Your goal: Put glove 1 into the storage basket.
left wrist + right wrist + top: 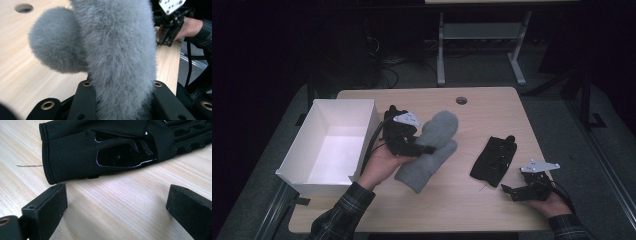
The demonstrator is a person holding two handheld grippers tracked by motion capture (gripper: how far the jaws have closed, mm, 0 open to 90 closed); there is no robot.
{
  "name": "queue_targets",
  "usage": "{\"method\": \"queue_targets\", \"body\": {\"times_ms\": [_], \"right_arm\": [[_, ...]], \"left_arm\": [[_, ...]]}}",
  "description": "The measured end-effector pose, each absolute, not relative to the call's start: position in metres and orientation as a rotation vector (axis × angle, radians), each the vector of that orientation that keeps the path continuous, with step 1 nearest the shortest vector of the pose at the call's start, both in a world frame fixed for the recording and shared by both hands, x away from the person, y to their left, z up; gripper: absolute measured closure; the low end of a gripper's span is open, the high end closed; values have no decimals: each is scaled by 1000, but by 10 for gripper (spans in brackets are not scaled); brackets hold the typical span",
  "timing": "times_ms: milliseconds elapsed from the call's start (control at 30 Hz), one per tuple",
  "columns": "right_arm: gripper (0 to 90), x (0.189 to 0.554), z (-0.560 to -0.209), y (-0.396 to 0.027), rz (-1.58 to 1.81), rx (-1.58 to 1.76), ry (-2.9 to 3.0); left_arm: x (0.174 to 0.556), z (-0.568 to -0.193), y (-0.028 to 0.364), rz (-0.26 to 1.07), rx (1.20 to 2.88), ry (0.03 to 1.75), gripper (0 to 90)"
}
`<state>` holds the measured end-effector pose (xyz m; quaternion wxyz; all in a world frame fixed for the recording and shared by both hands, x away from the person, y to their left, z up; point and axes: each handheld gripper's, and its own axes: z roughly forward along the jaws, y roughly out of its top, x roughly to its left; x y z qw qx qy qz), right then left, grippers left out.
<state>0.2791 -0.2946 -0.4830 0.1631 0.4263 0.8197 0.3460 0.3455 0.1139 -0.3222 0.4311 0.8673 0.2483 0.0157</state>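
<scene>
Left gripper [424,148] clamps the grey mitten [432,147] at mid-length; its long axis crosses the jaws, rounded tip up and away, cuff toward the person. Right gripper [508,191]: jaws apart, empty.

Dim room, grey floor [492,75], wooden table [492,107]

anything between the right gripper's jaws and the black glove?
Nothing. In the right gripper view, only bare table lies between the open right gripper and the black glove.
</scene>
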Motion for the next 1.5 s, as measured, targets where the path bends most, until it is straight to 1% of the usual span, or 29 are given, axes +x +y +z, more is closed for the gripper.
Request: {"method": "queue_targets", "body": {"times_ms": [100, 300, 333, 433, 567, 600, 633, 700, 833, 1200, 1500], "right_arm": [[31, 279, -483, -294, 988, 1219, 2337], [31, 279, -483, -294, 988, 1227, 2337], [31, 279, -483, -294, 988, 1227, 2337], [31, 279, -483, -294, 988, 1227, 2337], [31, 279, -483, -294, 988, 1227, 2337], [31, 279, -483, -294, 988, 1227, 2338], [31, 279, -483, -294, 988, 1227, 2338], [30, 279, -483, -294, 987, 1227, 2337], [29, 279, -483, -294, 987, 1227, 2338], [28, 279, -483, -294, 985, 1230, 2336], [28, 279, -483, -295, 985, 1222, 2338]], "left_arm": [[348, -312, 120, 40, 2152, 623, 708], [353, -277, 147, 106, 2128, 643, 707], [353, -277, 147, 106, 2128, 643, 707], [355, -263, 163, 140, 2097, 666, 707], [357, -245, 188, 194, 2063, 701, 707], [357, -237, 201, 217, 2043, 722, 707], [357, -237, 201, 217, 2043, 722, 707], [356, -230, 215, 240, 2020, 745, 707], [355, -221, 251, 285, 1977, 814, 707], [354, -230, 306, 353, 1923, 956, 707], [357, -260, 335, 357, 1906, 1089, 706]]}}
